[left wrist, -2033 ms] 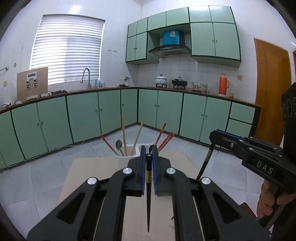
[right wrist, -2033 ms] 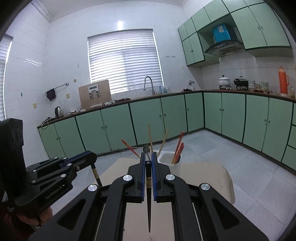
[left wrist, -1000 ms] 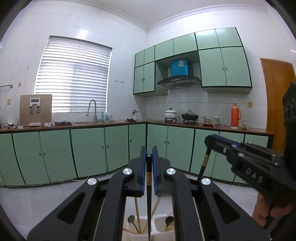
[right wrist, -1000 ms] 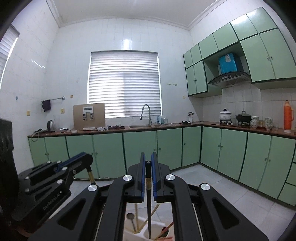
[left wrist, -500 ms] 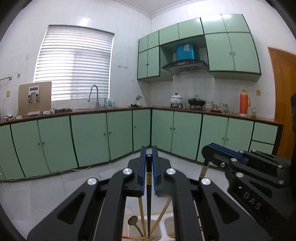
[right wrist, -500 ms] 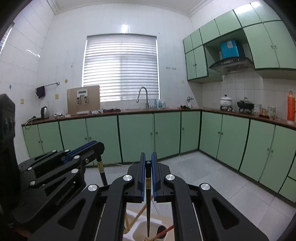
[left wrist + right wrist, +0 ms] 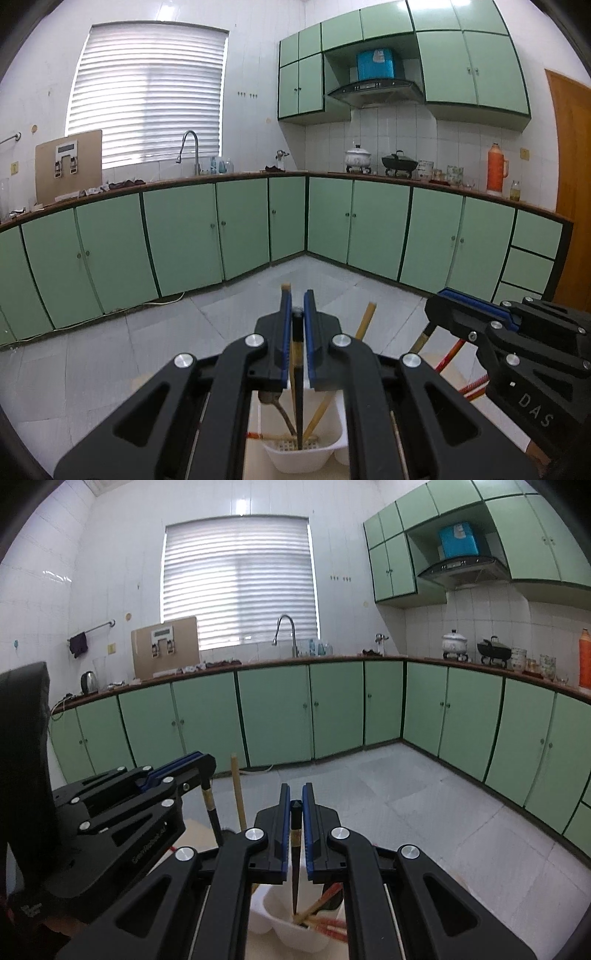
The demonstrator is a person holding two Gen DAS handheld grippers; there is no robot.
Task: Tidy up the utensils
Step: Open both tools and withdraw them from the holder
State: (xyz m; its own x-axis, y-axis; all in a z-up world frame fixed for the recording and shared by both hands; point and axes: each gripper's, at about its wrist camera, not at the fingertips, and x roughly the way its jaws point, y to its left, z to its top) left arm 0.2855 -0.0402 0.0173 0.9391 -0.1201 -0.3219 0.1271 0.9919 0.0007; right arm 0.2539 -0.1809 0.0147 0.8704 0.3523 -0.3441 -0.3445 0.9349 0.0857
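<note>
My left gripper is shut on a dark chopstick that points down into the left compartment of a white utensil holder, among wooden chopsticks and a spoon. My right gripper is shut on another dark chopstick, its tip in the holder's right compartment beside red chopsticks. Each gripper shows at the edge of the other's view: the right one in the left wrist view, the left one in the right wrist view.
The holder stands on a light table. Green kitchen cabinets with a counter, sink tap, pots and an orange thermos line the far walls. A tiled floor lies beyond the table.
Both grippers have tilted downward and lowered, so the holder has come up into view and both chopstick tips now reach inside its compartments.
</note>
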